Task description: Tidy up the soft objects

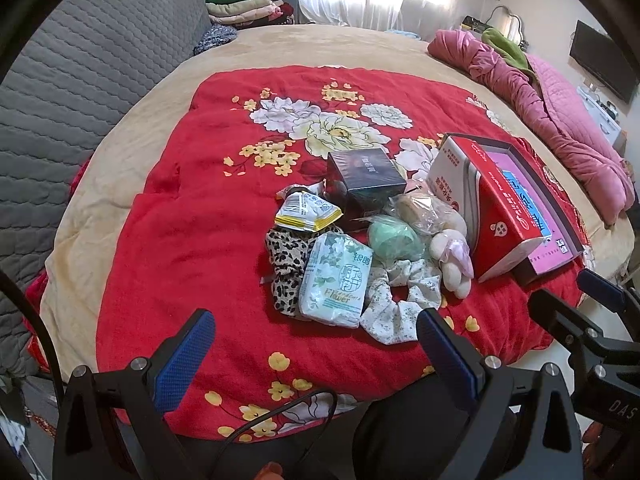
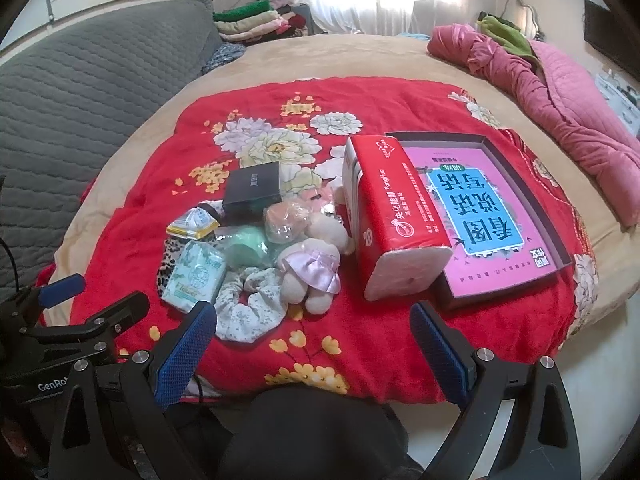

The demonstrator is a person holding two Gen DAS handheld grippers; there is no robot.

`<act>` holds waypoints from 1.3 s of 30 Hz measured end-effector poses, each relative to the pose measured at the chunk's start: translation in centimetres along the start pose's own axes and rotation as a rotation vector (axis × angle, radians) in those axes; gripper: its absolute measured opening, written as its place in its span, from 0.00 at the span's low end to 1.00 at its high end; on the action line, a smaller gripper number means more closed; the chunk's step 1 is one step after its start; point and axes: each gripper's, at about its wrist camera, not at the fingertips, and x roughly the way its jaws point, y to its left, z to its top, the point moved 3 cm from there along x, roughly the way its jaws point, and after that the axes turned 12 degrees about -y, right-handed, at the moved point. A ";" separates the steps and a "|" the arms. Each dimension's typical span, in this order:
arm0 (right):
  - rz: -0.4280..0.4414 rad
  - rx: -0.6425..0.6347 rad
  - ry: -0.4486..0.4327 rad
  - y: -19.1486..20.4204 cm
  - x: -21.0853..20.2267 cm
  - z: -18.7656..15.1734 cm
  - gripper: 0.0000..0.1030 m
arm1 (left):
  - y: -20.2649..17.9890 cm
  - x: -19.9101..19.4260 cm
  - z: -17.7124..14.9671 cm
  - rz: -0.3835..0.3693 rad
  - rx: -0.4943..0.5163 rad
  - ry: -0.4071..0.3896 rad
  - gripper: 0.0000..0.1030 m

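Left wrist view: left gripper [image 1: 312, 344] hangs over the near part of a red floral blanket [image 1: 180, 240], fingers spread wide, nothing between them. Right wrist view: right gripper [image 2: 316, 340] likewise, blue-padded fingers [image 2: 188, 344] wide apart and empty, near edge of the blanket.

Soft objects lie in one heap, mid-blanket:
- pale tissue pack [image 1: 334, 280] printed "Flower", nearest on the left, lying on a leopard-print scrunchie [image 1: 286, 264].
- white floral scrunchie [image 1: 394, 304] just right of the pack, touching it, nearest to the left gripper's right finger.
- small plush doll [image 2: 312, 276] in a pink satin dress, at the right of the heap, touching the white scrunchie.
- mint-green round item [image 1: 394, 238] behind the pack; contents unclear.
- clear bag [image 1: 420, 208] with something tan inside, behind the green item.
- yellow-edged sachet [image 1: 306, 212] at the far left of the heap.

Dark box [image 1: 366, 174] sits at the far side of the heap. Red tissue pack [image 2: 390, 216] stands right of the doll, leaning against a shallow tray [image 2: 556, 232] that holds a pink book [image 2: 480, 216]. Pink quilt [image 2: 560, 96] bunched far right; folded clothes [image 2: 256, 20] far left.
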 end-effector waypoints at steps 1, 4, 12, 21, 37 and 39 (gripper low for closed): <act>-0.002 -0.002 -0.001 0.0 0.0 0.0 0.94 | 0.0 0.0 0.0 0.000 0.000 0.000 0.98; -0.006 -0.010 -0.006 0.1 -0.1 0.0 0.94 | 0.0 0.0 0.0 0.001 0.001 -0.002 0.98; -0.014 -0.020 -0.009 0.1 0.0 0.0 0.94 | -0.1 0.0 -0.1 -0.001 0.000 -0.002 0.98; -0.013 -0.018 -0.006 0.1 -0.1 0.1 0.94 | -0.1 0.0 -0.1 -0.002 -0.001 -0.002 0.98; -0.009 -0.019 0.012 0.1 0.8 -0.2 0.94 | 0.5 0.8 -0.4 -0.010 -0.017 0.015 0.98; -0.011 -0.022 0.017 0.0 1.1 -0.3 0.94 | 1.1 1.1 -0.4 -0.011 -0.032 0.021 0.98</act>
